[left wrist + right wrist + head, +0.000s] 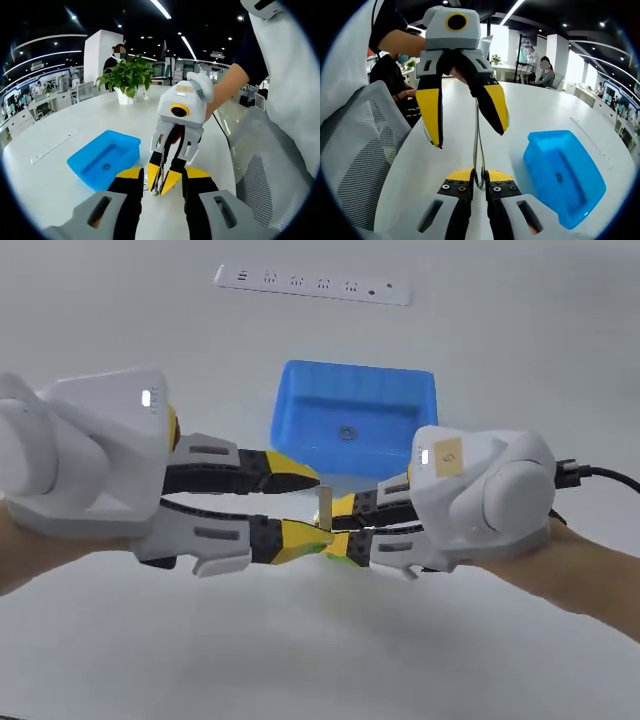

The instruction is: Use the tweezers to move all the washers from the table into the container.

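Centre frame, the right gripper has its jaws clenched on the tweezers. The left gripper has its jaws released either side of them. What looks like one washer lies in the blue container, upper centre on the desk.

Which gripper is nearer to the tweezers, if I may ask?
Right. The right gripper grips the tweezers between shut jaws; the left gripper faces it, open, jaws either side of them.

Left tool and right tool are white with yellow-tipped black jaws.
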